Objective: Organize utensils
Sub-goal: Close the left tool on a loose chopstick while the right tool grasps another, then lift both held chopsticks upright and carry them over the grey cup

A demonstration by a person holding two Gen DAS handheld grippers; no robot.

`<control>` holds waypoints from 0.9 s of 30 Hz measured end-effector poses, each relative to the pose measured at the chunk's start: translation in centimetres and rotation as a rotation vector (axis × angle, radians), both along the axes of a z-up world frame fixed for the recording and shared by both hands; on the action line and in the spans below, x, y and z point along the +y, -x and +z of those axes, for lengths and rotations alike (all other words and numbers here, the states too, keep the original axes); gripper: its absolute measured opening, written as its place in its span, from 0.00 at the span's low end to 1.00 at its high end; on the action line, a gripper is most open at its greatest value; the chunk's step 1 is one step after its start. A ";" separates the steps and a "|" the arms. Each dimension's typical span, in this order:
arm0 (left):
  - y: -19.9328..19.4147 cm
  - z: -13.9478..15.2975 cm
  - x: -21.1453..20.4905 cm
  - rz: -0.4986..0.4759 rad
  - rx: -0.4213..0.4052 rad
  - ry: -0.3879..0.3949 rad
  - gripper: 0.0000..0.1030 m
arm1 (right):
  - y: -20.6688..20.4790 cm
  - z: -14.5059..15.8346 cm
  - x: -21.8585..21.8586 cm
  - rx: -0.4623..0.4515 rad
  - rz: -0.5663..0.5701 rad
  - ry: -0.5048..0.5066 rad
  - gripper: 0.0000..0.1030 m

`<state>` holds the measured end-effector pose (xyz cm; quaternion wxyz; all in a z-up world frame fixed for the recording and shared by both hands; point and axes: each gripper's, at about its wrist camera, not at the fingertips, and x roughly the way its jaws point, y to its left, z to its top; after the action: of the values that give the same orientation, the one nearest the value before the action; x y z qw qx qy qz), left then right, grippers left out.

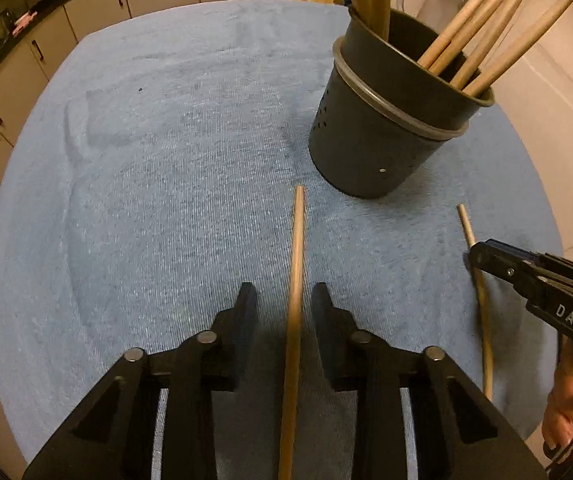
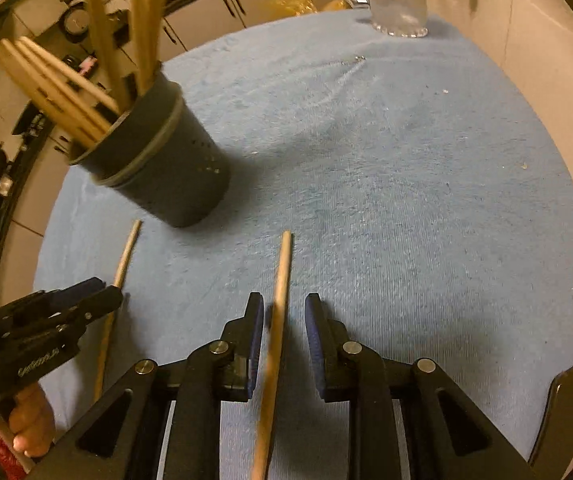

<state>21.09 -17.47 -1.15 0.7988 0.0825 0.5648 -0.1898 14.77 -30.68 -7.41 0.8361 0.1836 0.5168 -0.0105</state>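
Currently, I see my left gripper (image 1: 284, 304) pointed steeply down over the blue towel (image 1: 166, 200), its jaws parted by a narrow gap. One wooden chopstick (image 1: 295, 300) runs lengthwise through that gap toward 12 o'clock; daylight shows on either side, so the pads do not press on it.

My right gripper (image 2: 284, 312) stands the same way: jaws narrowly apart, a second chopstick (image 2: 276, 320) passing between the blue pads (image 2: 313, 332). It looks close to the left pad, but the blur stops me confirming contact; I see no firm grip.

In the left wrist view the dark utensil holder (image 1: 390, 120) sits upright on the towel at 1 o'clock, with several chopsticks (image 1: 486, 36) leaning inside. In the right wrist view it lies at 10 o'clock. A clear glass jug (image 2: 398, 0) stands at the towel's far edge, at 12 o'clock.
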 end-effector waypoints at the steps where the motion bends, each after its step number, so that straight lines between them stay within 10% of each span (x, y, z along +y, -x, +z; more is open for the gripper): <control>1: -0.1 0.0 -0.2 0.001 -0.005 -0.016 0.21 | -0.3 0.0 0.3 0.006 0.009 0.006 0.22; 3: -0.2 0.1 -0.6 0.013 -0.018 -0.067 0.06 | -0.8 0.0 1.1 0.015 0.022 0.063 0.22; 10: 1.4 1.5 0.8 0.010 -0.051 -0.001 0.06 | -0.7 0.7 2.7 0.004 0.056 0.071 0.07; 27: 10.6 14.5 4.9 0.032 -0.421 0.199 0.06 | 10.5 11.7 4.7 -0.559 0.061 0.020 0.07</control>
<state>10.50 -12.58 13.31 0.9062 0.0321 0.3653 -0.2104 4.25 -26.03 4.25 0.9480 0.1555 0.2711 0.0606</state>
